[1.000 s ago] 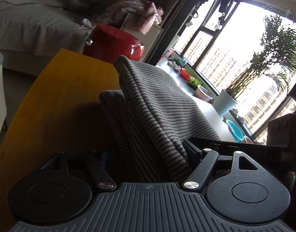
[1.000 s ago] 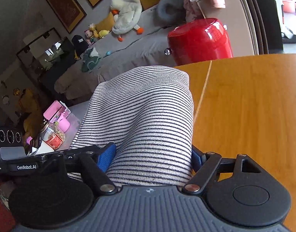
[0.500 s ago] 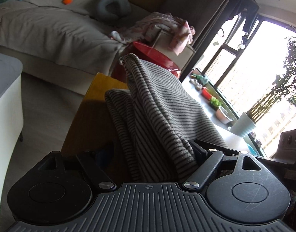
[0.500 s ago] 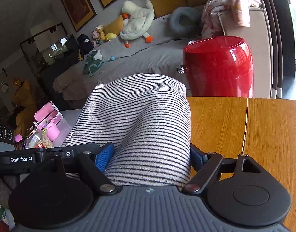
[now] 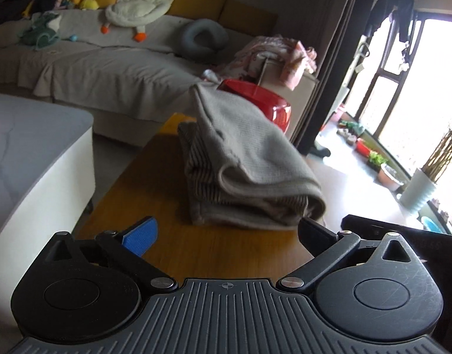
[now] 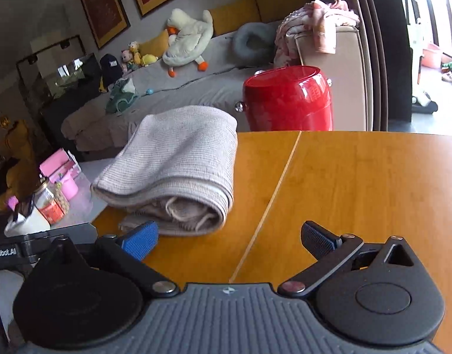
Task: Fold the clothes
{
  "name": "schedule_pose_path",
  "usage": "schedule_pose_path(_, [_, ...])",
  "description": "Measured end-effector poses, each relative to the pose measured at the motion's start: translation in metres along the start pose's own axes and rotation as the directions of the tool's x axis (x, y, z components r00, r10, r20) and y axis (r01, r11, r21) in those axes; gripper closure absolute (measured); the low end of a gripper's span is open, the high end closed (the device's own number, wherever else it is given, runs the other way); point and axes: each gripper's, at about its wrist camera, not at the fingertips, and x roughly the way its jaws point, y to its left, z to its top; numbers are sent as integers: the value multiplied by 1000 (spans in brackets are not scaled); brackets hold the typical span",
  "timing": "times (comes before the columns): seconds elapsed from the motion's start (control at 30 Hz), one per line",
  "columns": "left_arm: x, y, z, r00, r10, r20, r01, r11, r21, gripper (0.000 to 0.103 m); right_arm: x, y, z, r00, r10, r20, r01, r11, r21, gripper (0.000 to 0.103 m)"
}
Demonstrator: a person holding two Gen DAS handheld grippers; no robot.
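Observation:
A folded grey striped garment [image 5: 243, 165] lies in a thick bundle on the wooden table [image 5: 155, 183]. In the left wrist view my left gripper [image 5: 226, 233] hangs just short of its near edge, jaws opening wide, nothing between them. The right wrist view shows the same garment [image 6: 175, 165] at the table's left end, its rolled fold facing me. My right gripper [image 6: 229, 237] sits behind it and a little to its right, jaws opening wide and empty over the table [image 6: 358, 183].
A red appliance [image 6: 288, 97] stands past the table's far edge. A grey sofa [image 5: 108, 67] with plush toys and a pink blanket [image 6: 314, 23] lies beyond. A white counter [image 5: 28, 153] is at left, with jars and a pink box [image 6: 57, 177].
Both grippers have let go of the striped garment and pulled back from it. The garment now rests folded on the table, and both pairs of jaws have spread wide.

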Motion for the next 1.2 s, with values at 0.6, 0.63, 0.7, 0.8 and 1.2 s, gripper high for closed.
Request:
schedule_pose_path(0.6, [16,-54,-51,962,272,-8,-268,953,140,0,-5,-8,-38,955,-295,-26,290,950,-115,0])
schedule_pose_path(0.63, [16,-53,-51,963,270,-8,-266,954,141,0,-4,-7,-38,955,-295,-26,290,950,-115,0])
schedule_pose_path(0.7, [16,-53,-50,964,265,-10,-261,955,142,0,-5,-7,-38,955,-295,-26,290,950,-115,0])
schedule_pose_path(0.8, [15,-53,-51,964,267,-10,-263,954,140,0,-6,-6,-39,955,-295,-26,290,950,-115,0])
schedule_pose_path(1.2, [14,-53,-50,963,268,-12,-264,954,140,0,-3,-9,-39,956,-292,-25,288,951,-114,0])
